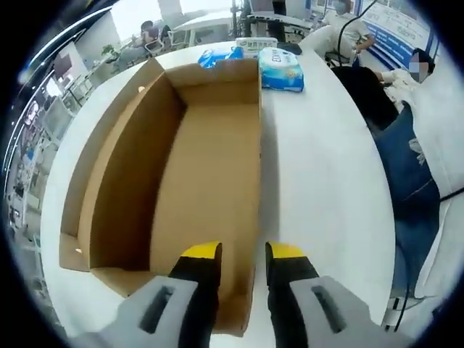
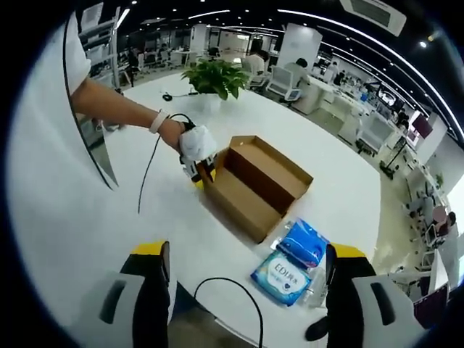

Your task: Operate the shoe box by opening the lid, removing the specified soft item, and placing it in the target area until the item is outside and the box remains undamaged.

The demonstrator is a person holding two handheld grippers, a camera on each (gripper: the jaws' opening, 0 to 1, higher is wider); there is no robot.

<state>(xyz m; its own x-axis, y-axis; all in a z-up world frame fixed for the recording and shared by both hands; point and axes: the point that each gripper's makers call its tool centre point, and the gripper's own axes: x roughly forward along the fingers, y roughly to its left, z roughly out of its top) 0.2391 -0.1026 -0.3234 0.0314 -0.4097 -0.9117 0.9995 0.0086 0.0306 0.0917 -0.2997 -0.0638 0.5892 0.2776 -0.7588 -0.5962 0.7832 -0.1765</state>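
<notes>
The brown cardboard shoe box [image 1: 206,181] lies open on the white table [image 1: 319,181], its inside bare and its lid [image 1: 109,145] standing up along the left side. My left gripper [image 1: 243,254] is open, its yellow-tipped jaws standing either side of the box's near right corner. Two soft tissue packs lie on the table past the box's far end: a white-and-blue pack [image 1: 281,69] and a blue pack [image 1: 217,56]. In the right gripper view the box [image 2: 257,181] sits mid-table, with the left gripper [image 2: 197,165] at its corner. My right gripper [image 2: 248,252] hangs wide open above the packs [image 2: 284,277].
A potted plant [image 2: 217,76] stands at the table's far side. A black cable [image 2: 225,290] loops on the table near my right gripper. The person's arm [image 2: 116,109] reaches in from the left. Seated people [image 1: 362,87] and desks surround the table.
</notes>
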